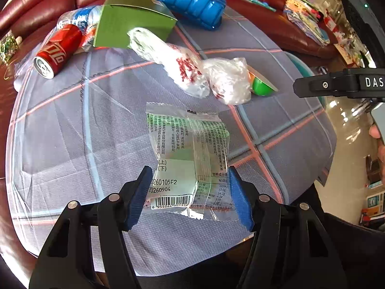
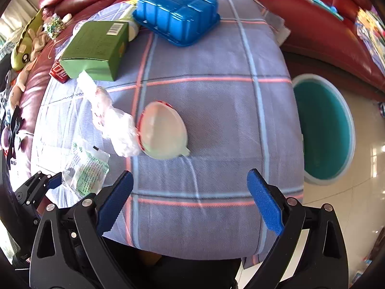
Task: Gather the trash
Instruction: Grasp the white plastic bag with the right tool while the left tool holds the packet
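A clear printed food wrapper (image 1: 185,159) lies flat on the checked cloth (image 1: 72,125). My left gripper (image 1: 190,192) is open, its blue pads on either side of the wrapper's near end, not closed on it. The wrapper also shows in the right wrist view (image 2: 89,173). Beyond it lie a crumpled clear plastic bag (image 1: 190,67), a round lidded cup (image 2: 163,130), a red cola can (image 1: 57,50), a green box (image 1: 130,21) and a blue plastic tray (image 1: 195,2). My right gripper (image 2: 190,197) is open and empty above the cloth's near edge.
A teal round bin (image 2: 322,125) stands on the floor to the right of the table. A red leather sofa (image 2: 312,16) runs behind the table. A crushed water bottle (image 1: 79,16) lies behind the can. Soft toys (image 2: 24,48) sit at far left.
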`<state>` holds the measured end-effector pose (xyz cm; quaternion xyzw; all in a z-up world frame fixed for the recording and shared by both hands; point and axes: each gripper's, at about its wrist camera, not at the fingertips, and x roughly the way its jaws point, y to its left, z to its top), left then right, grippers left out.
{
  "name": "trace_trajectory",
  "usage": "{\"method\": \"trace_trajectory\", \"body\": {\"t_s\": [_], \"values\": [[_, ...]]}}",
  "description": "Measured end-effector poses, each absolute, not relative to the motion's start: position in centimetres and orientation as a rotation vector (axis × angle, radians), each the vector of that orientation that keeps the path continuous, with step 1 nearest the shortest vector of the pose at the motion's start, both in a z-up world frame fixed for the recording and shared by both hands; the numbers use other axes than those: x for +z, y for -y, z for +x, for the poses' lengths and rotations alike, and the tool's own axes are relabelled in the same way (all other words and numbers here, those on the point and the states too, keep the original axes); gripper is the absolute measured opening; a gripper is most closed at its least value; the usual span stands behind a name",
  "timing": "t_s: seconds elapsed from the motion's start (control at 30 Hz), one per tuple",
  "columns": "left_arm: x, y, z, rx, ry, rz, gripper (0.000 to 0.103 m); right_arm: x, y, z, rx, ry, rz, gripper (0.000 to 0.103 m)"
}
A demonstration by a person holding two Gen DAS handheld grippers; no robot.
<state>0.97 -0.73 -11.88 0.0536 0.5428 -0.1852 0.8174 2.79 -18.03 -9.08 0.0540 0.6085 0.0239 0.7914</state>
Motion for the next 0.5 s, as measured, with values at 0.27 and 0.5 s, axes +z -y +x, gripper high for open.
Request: {"method": "trace_trajectory", "body": {"t_s": [0.27, 0.5], "values": [[-10.3, -4.6, 3.8, -0.313, -1.122, -0.024, 0.064, -8.0, 12.0, 6.7, 0.173, -1.282, 0.003, 0.091], [-10.0, -8.5, 4.5, -0.271, -1.109, -0.094, 0.064, -9.3, 6.6, 9.5, 0.263, -1.31, -0.104, 0.083]]}}
